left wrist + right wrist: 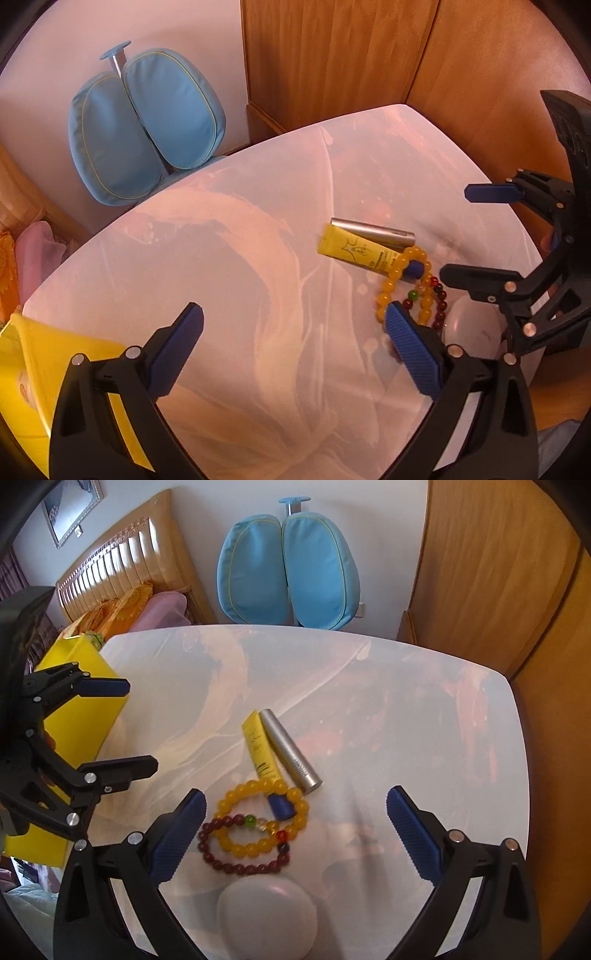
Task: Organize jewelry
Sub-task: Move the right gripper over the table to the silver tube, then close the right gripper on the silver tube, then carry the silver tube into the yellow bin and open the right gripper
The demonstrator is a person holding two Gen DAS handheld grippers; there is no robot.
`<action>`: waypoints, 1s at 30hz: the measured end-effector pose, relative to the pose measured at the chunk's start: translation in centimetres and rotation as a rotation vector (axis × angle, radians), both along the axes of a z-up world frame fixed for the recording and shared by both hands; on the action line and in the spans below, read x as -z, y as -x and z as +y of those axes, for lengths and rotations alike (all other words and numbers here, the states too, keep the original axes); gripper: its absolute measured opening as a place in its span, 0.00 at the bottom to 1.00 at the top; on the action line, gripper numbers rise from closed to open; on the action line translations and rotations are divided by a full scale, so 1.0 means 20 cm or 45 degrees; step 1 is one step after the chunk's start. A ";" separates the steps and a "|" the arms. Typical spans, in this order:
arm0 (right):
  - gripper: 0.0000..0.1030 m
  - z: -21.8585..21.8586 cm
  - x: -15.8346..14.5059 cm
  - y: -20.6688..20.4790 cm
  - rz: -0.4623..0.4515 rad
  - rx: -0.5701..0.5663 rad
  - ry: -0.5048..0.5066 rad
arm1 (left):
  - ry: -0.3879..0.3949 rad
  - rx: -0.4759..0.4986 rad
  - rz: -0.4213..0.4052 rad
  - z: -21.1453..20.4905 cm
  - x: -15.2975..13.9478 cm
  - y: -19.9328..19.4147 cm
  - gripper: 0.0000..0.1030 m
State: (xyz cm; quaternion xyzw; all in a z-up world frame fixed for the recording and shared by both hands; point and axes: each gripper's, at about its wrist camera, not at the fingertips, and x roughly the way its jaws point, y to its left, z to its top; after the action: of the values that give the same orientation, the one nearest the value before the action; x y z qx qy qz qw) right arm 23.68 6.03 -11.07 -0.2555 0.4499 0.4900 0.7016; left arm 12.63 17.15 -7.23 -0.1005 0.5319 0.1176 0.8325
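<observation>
A yellow bead bracelet (226, 802) and a dark red bead bracelet (236, 867) lie overlapping on the white table (406, 720). The yellow one loops around the blue cap of a yellow tube (260, 749). My right gripper (295, 827) hovers open just above them, its left finger beside the beads. In the left wrist view the yellow bracelet (384, 295) and red bracelet (441, 306) sit beyond the right finger of my left gripper (295, 343). That gripper is open and holds nothing. The right gripper (484, 236) shows at the right edge.
A silver tube (290, 753) lies against the yellow tube. A white oval case (266, 912) sits just in front of the bracelets. A yellow box (85, 716) stands at the table's left edge, near the left gripper (118, 725). A blue chair (288, 568) and a wooden wardrobe (498, 572) stand behind.
</observation>
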 end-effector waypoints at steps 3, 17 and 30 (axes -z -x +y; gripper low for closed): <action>0.96 0.08 0.05 -0.05 -0.033 -0.031 0.035 | 0.014 0.009 0.029 0.04 0.05 -0.05 0.93; 0.71 0.18 0.18 -0.09 -0.105 -0.212 0.115 | 0.020 0.010 0.048 0.09 0.09 -0.11 0.93; 0.21 0.18 0.22 0.02 -0.061 -0.398 0.121 | 0.025 0.016 0.067 0.09 0.12 -0.11 0.93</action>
State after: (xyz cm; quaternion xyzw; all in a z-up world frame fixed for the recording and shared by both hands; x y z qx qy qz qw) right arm 23.29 9.64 -15.45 -0.3668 0.4106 0.5651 0.6144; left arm 14.91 19.03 -9.54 -0.1021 0.5555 0.1098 0.8179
